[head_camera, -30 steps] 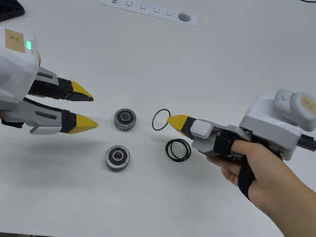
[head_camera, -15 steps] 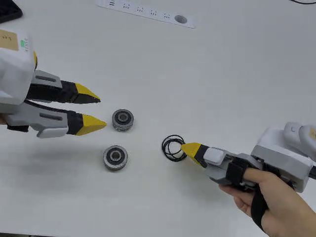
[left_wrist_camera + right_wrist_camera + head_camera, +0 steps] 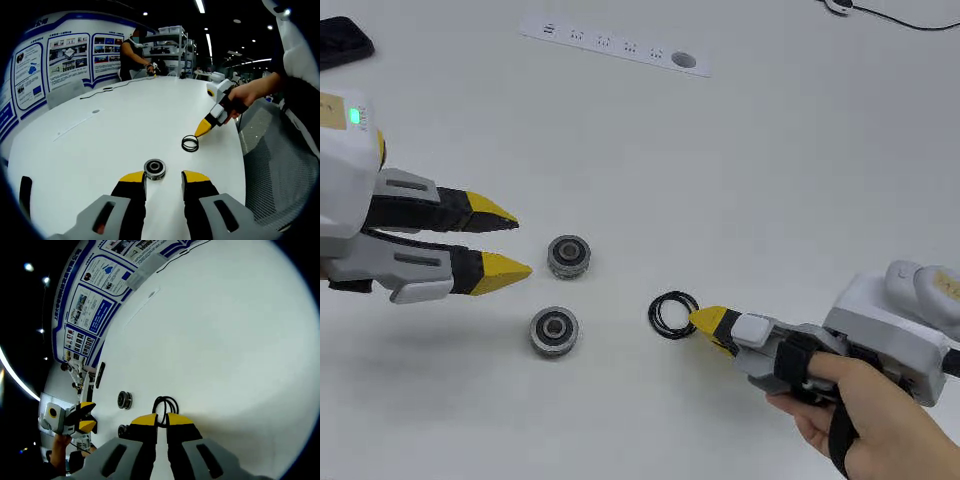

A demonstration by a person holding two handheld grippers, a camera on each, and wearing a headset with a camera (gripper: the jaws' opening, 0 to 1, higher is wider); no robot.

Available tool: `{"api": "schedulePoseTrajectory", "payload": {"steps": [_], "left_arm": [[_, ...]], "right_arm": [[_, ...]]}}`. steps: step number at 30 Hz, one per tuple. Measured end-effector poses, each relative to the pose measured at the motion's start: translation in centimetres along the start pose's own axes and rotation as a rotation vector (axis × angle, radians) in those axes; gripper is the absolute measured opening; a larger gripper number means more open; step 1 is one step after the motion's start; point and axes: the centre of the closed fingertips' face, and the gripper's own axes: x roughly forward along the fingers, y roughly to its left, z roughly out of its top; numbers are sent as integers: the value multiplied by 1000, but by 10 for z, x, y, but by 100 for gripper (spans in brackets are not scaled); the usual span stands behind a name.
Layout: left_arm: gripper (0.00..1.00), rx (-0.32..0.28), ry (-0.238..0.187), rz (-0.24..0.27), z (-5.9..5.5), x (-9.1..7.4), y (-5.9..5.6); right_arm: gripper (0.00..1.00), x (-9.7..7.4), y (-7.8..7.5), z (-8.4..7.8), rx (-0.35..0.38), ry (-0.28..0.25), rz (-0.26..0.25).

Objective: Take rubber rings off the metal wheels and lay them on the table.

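White table (image 3: 770,180): left gripper (image 3: 520,243) jaws apart near two metal wheels (image 3: 569,255); right gripper (image 3: 161,421) jaws apparently pinching rubber rings (image 3: 654,314).

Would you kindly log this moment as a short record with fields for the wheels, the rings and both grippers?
metal wheels: two, the far wheel and the near wheel, flat on the table, apart from each other
rubber rings: overlapping black loops on the table, right of the wheels
left gripper: open, tips short of the far wheel
right gripper: jaws almost together, a ring strand in the gap, tip at the pile's edge
background: power strip at the far side
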Motion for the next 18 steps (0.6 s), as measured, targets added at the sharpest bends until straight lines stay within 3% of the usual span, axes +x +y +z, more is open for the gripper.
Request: {"api": "schedulePoseTrajectory", "payload": {"steps": [4,6,7,10,12,15,18], "left_arm": [[32,1,12,5,-4,1,-1],[32,-2,14,9,-6,2,-1],[33,-4,13,11,-7,2,-1],[37,-6,-9,15,-4,1,-3],[38,-4,-17,17,-2,-1,-4],[40,-1,-29,37,0,-4,-1],[48,-13,-39,52,-2,-6,0]], "right_arm": [[12,-10,-4,12,-135,-33,-63],[12,-15,-2,17,-193,-44,-62],[12,-17,0,23,-219,-70,-56],[14,-28,15,42,-411,-161,-17],[18,-34,22,51,-520,-188,5],[22,-40,31,55,-641,-208,53],[25,-45,33,51,-713,-188,78]]}}
